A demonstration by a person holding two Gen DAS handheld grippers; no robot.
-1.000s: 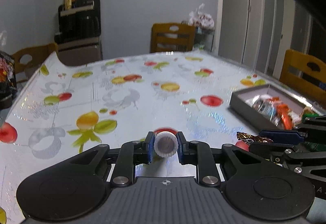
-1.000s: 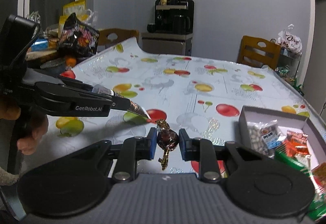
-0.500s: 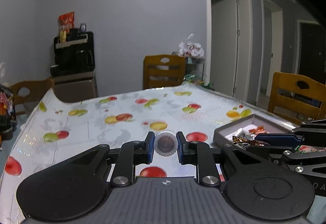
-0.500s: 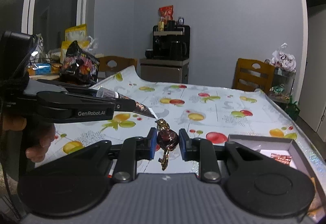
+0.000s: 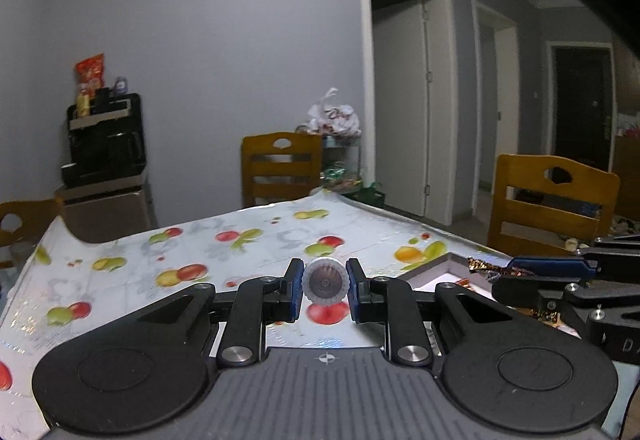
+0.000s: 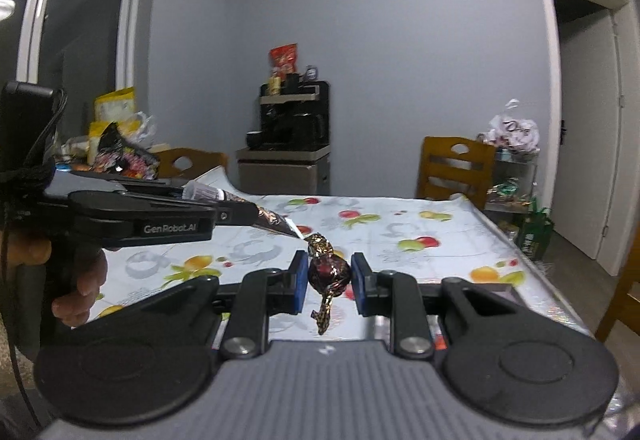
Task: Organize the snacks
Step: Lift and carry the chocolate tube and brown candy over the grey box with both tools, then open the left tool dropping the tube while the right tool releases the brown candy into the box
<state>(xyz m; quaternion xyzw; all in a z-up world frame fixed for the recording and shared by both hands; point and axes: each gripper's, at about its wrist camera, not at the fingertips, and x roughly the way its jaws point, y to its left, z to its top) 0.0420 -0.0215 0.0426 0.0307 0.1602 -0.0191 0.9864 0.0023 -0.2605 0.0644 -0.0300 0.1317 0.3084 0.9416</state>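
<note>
A table [image 5: 248, 260] is wearing a glossy white cloth [image 6: 400, 228] printed with red, yellow and green fruit. A grey box [image 5: 434, 268] is sitting on it near the right edge, only its corner showing. At the far left end, a dark snack bag [image 6: 120, 156] is lying among other packets; whether they are touching cannot be told.

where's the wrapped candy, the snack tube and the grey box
wrapped candy [image 6: 329, 270], right wrist view, on its dark red foil body between the jaws
snack tube [image 5: 324, 281], left wrist view, on its round white cap end
grey box [image 5: 434, 268], left wrist view, on its near rim
</note>
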